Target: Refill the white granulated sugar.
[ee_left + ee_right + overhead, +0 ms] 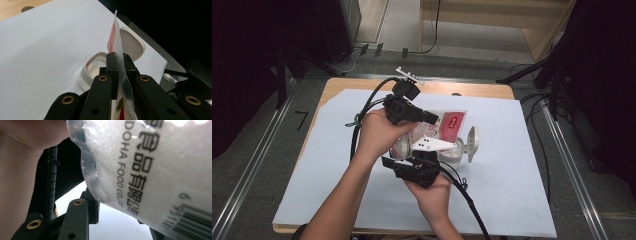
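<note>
A clear plastic bag (452, 125) with a red label hangs above the white sheet between both grippers. My left gripper (432, 119) is shut on the bag's thin edge; in the left gripper view the film (115, 32) runs upright between the closed tips (119, 58). My right gripper (419, 159) reaches up from below and is closed around the bag's full body (150, 170), printed with black letters and a barcode. Only its left finger (92, 205) shows, against the film. Under the bag stands a white container (453, 153) (93, 68), its hinged lid (472, 142) (130, 42) flipped open.
A white sheet (512, 190) covers the wooden table (472, 90). Black cables (464, 197) trail from both grippers across the front and left. Metal rails and cables run along the floor on both sides of the table.
</note>
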Action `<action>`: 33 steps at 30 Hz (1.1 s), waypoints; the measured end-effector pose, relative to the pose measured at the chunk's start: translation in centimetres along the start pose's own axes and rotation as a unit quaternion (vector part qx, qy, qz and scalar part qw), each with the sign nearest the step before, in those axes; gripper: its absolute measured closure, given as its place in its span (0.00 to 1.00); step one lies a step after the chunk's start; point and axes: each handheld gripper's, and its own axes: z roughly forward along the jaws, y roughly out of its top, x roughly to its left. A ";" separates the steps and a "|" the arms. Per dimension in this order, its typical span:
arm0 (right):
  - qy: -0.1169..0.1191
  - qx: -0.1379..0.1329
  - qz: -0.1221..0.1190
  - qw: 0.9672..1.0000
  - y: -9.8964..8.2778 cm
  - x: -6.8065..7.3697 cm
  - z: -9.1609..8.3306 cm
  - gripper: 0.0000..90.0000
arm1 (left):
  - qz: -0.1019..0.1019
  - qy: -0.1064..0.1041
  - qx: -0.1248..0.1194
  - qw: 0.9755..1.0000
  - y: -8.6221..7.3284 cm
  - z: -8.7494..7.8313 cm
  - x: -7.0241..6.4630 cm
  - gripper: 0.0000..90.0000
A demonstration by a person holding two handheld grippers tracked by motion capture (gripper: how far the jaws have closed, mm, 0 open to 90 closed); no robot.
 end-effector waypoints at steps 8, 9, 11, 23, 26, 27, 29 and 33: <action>-0.005 -0.001 0.001 1.000 0.0 0.0 0.0 0.70 | 0.004 -0.001 -0.005 1.000 0.0 0.0 -0.1 0.98; -0.007 -0.002 0.001 1.000 0.0 0.0 0.1 0.70 | 0.004 -0.001 -0.006 1.000 -0.1 0.0 -0.1 0.98; -0.009 -0.002 0.001 1.000 0.0 0.0 0.1 0.70 | 0.004 -0.002 -0.008 1.000 -0.1 0.0 -0.1 0.98; -0.012 -0.013 0.020 1.000 0.0 -0.6 0.2 0.69 | 0.014 0.014 -0.012 1.000 0.2 0.5 -0.6 0.98; -0.012 -0.013 0.016 1.000 0.1 -0.6 0.2 0.69 | 0.011 0.011 -0.008 1.000 0.3 0.5 -0.4 0.98; -0.013 -0.013 0.014 1.000 0.1 -0.6 0.2 0.69 | 0.012 0.007 -0.009 1.000 0.3 0.5 -0.3 0.98; -0.016 -0.012 0.011 1.000 0.1 -0.6 0.2 0.70 | 0.010 0.007 -0.007 1.000 0.4 0.5 -0.2 0.98; -0.014 -0.017 0.015 1.000 0.2 -0.8 0.3 0.70 | 0.016 0.014 -0.001 1.000 0.7 0.5 -0.3 0.98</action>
